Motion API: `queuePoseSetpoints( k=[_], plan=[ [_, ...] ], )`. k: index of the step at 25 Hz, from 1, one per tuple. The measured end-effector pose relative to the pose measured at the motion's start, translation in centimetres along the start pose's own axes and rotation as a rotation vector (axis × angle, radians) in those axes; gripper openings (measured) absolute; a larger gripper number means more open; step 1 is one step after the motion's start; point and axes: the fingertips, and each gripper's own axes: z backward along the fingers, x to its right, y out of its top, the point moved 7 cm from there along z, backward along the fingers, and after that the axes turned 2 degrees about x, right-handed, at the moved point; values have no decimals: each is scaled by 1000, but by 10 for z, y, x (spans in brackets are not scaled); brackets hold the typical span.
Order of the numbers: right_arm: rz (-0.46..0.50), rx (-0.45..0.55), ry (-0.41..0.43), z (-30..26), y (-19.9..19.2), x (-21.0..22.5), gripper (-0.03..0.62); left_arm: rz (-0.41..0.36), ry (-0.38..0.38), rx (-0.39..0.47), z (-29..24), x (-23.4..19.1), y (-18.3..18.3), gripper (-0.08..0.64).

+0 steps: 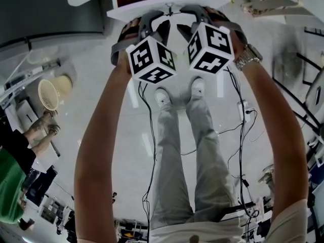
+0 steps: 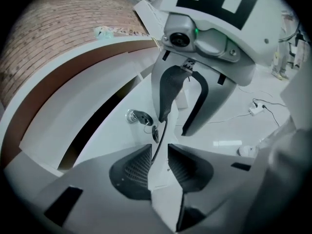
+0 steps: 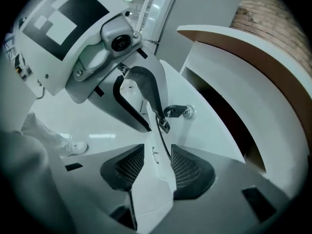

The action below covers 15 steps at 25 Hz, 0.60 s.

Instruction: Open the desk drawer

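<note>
Now left hand-held gripper [image 2: 159, 154] and right hand-held gripper [image 3: 158, 156] straddle the drawer edge [image 3: 151, 191], released.

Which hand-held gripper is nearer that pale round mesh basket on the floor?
Left. The left hand-held gripper sits up-right of the mesh basket; the right hand-held gripper is farther right.

White flat drawer front [image 2: 112, 135]: smooth, matt, laminate look. Small round lock [image 2: 132, 116]: shiny metal. Brown tabletop edge band [image 2: 87, 62]: wood-look, matt. Red-brown brick wall [image 2: 53, 38]: rough. Black right claw pads [image 3: 189, 173]: ribbed, matt, rubbery.
</note>
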Motion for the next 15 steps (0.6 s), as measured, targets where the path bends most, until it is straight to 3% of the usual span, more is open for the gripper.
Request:
queuePoseSetpoints(
  k=[4, 6, 9, 15],
  plan=[
    [-102, 61, 8, 18, -4, -6, 162, 95, 19, 54, 20, 3, 6, 95],
    [-162, 91, 15, 28, -5, -8, 116, 169, 32, 87, 31, 5, 9, 39],
    [-225, 127, -11, 44, -3, -9, 46, 281, 31, 121, 45, 10, 12, 24],
    [-413, 263, -70, 86, 7, -15, 26, 534, 11, 223, 77, 21, 21, 8]
  ],
)
